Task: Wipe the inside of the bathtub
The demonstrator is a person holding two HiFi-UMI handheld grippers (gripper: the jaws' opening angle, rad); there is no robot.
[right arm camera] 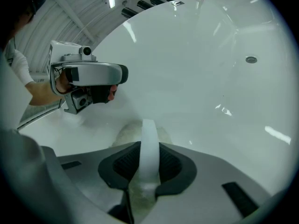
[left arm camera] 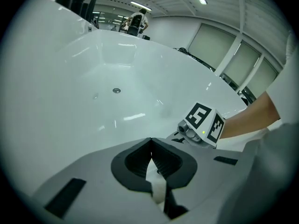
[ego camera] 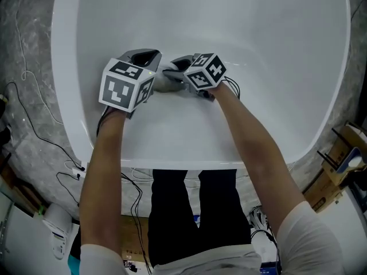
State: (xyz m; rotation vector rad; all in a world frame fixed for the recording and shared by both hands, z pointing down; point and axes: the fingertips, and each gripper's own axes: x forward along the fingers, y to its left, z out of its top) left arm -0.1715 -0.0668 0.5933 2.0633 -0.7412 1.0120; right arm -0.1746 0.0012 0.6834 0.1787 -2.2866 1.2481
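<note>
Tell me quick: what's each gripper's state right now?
Left gripper: closed, with a thin white strip pinched between the jaws.
Right gripper: closed on the cloth, which is down against the tub.

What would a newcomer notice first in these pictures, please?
The large white bathtub fills the head view. Low in its middle, two grippers with marker cubes come close together: the right gripper is shut on a pale cloth lying on the tub's surface. The left gripper is beside it, jaws together.
</note>
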